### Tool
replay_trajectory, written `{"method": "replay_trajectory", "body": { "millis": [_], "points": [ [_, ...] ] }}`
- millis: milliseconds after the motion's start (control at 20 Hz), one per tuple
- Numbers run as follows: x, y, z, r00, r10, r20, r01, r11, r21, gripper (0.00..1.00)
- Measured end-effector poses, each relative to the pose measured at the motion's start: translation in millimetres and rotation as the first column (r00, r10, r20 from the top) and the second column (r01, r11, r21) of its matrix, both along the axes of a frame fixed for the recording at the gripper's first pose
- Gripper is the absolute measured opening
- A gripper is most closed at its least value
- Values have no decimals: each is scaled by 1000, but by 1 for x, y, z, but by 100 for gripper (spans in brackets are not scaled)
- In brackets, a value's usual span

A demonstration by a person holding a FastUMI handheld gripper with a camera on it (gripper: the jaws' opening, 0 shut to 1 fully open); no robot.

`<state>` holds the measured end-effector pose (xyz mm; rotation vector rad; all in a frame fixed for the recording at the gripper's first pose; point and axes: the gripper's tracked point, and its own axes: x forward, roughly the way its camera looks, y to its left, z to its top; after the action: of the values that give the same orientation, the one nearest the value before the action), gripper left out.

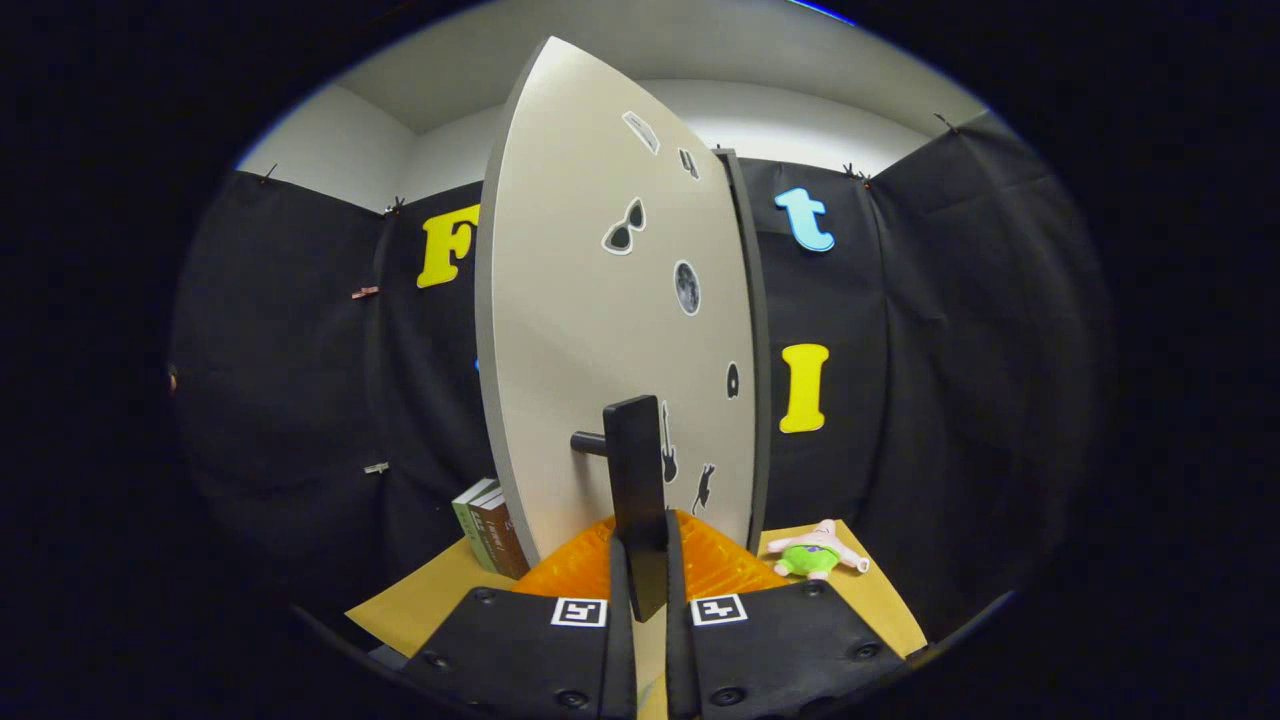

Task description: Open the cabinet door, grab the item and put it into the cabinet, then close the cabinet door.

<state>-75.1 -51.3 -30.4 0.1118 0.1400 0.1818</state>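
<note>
Open cabinet door hides the cabinet's inside.

table | on it: books, plush toy, cabinet

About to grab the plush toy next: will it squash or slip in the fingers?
The plush toy looks soft, so it will likely squash and feel light. Its limbs splay out and may flop. The fabric should not slip. The gripper is shut on the door handle.

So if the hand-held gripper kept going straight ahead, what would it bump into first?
Nothing new: the hand-held gripper is already shut on the door handle. Pushing straight on, it would probably press against the cabinet door just behind the handle.
</note>
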Motion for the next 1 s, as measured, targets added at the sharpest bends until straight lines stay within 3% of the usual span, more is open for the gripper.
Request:
{"method": "replay_trajectory", "body": {
  "millis": [400,650,1000],
  "points": [
    [-8,-81,5,988,-155,4,155,988,-26,15],
    [-15,-124,11,972,-235,20,235,972,-24,9],
    [-25,-142,8,961,-274,28,275,961,-26,9]
  ]
}}
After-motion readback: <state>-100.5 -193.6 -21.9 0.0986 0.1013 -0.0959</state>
